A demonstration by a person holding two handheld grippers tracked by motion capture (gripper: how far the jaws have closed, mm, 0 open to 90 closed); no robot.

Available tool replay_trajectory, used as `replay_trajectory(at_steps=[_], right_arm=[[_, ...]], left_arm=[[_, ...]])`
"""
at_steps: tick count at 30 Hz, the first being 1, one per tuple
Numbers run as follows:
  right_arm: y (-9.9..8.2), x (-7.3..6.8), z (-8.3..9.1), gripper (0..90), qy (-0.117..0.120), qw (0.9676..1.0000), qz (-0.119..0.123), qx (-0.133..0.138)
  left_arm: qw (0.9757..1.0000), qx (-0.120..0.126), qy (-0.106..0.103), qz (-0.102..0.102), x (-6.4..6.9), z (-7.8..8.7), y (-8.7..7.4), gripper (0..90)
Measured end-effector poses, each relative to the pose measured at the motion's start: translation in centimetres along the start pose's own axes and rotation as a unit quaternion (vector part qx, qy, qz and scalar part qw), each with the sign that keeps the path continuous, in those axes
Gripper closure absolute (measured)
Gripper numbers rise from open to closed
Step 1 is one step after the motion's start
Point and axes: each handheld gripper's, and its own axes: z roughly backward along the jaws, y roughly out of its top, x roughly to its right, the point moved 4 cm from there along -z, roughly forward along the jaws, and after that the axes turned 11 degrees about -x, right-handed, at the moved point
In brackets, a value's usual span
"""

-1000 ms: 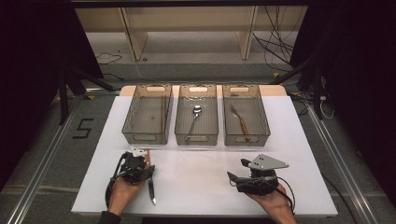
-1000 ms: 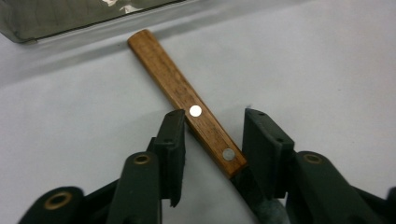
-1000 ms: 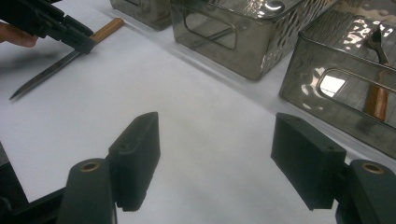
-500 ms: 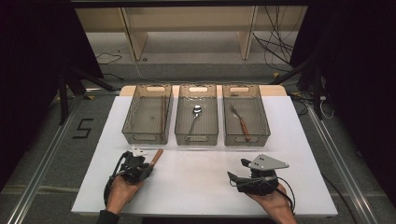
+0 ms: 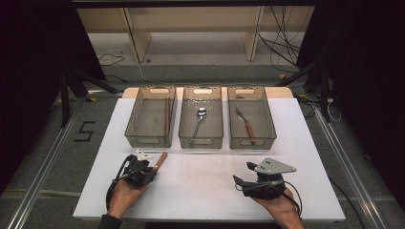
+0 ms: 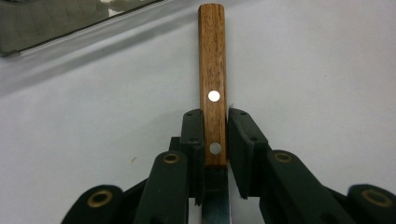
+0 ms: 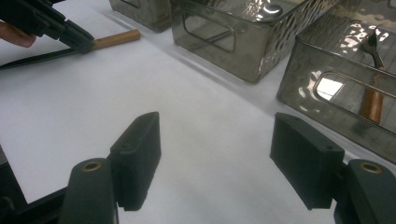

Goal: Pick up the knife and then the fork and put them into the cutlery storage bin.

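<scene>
At the left of the high view, the left gripper [image 5: 145, 164] holds a knife [image 5: 160, 160] low over the white table [image 5: 200, 191], just in front of the left bin [image 5: 150, 122]. There only the wooden handle shows, slanting away from the person and to the right, toward the bins. The left gripper view adds more: the jaws have just been closing and now clamp the handle [image 6: 212, 93] at its blade end, two rivets show, and a strip of steel blade [image 6: 215, 210] runs back between the jaws, so the long axis lies along the gripper with the handle end pointing forward.

The middle bin [image 5: 201, 124] holds a spoon [image 5: 198, 119], the right bin [image 5: 250, 124] a fork [image 5: 245, 123].

The right gripper [image 5: 246, 177] rests near the table's front edge, well apart from the knife. In the right gripper view its jaws stand wide apart over bare table, and the knife's dark blade [image 7: 37, 57] shows behind the other gripper.
</scene>
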Motion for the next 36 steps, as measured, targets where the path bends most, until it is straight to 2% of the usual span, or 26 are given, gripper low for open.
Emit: replay_trajectory(at_steps=[5, 8, 12, 16, 18, 21, 25, 29, 33, 36], right_arm=[[0.0, 0.1, 0.1, 33.9, 0.0, 1.0, -0.002, 0.002], [0.0, 0.1, 0.1, 34.0, -0.001, 1.0, -0.003, 0.003], [0.1, 0.0, 0.2, 34.1, 0.0, 1.0, -0.001, 0.004], [0.2, -0.1, 0.4, 34.1, 0.003, 0.9999, 0.002, 0.011], [0.4, -0.3, 0.5, 34.1, 0.006, 0.9998, 0.005, 0.016], [0.8, -0.7, 0.7, 33.9, 0.014, 0.9995, 0.013, 0.024], [1.2, -1.9, 0.9, 33.5, 0.02, 0.9982, 0.043, 0.036], [1.6, -3.1, 0.9, 33.4, 0.026, 0.9963, 0.07, 0.043], [1.7, -4.0, 0.6, 32.7, 0.033, 0.9943, 0.092, 0.043], [1.6, -4.6, 0.4, 32.2, 0.024, 0.9918, 0.118, 0.043]], left_arm=[[0.9999, 0.006, -0.014, -0.002, 0.0, 0.1, 0.0, 76.7], [0.9996, 0.013, -0.023, -0.01, 0.1, 0.5, 0.2, 76.7], [0.9982, 0.026, -0.051, -0.019, 0.7, 1.0, 0.4, 76.7], [0.9957, 0.025, -0.08, -0.04, 1.9, 1.6, 0.8, 76.7], [0.9926, 0.026, -0.108, -0.05, 2.8, 1.9, 1.2, 76.7], [0.9879, 0.022, -0.137, -0.07, 4.3, 2.4, 1.7, 76.7], [0.9789, 0.021, -0.179, -0.096, 6.2, 2.9, 2.3, 76.7], [0.9727, 0.015, -0.201, -0.115, 7.6, 3.0, 2.9, 76.7], [0.9679, 0.005, -0.21, -0.139, 8.8, 3.1, 3.5, 76.7], [0.9636, -0.005, -0.219, -0.154, 9.7, 3.1, 3.8, 76.7]])
